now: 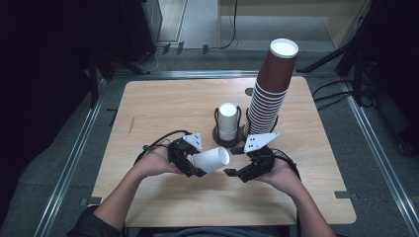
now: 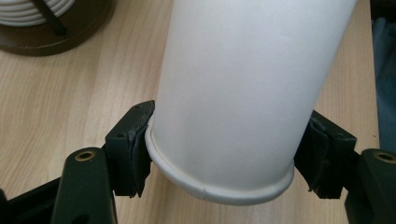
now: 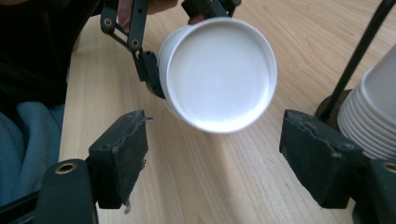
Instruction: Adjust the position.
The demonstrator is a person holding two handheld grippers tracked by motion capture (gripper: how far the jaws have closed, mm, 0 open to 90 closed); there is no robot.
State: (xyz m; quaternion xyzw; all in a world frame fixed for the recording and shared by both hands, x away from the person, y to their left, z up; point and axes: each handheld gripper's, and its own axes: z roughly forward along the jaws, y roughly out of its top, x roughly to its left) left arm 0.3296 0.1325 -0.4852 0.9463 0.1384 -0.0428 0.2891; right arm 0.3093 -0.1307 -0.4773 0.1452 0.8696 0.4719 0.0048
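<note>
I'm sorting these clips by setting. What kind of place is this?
Probably a lab or workshop recording bay, not a café: a small wooden table stands on grey carpet between metal floor rails, cables trail across the floor, and paper cups sit stacked in a holder.

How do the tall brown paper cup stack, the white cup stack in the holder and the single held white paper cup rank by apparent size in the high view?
1. Tall brown paper cup stack
2. White cup stack in the holder
3. Single held white paper cup, only slightly smaller-looking and nearer the camera, so unsure.
</note>
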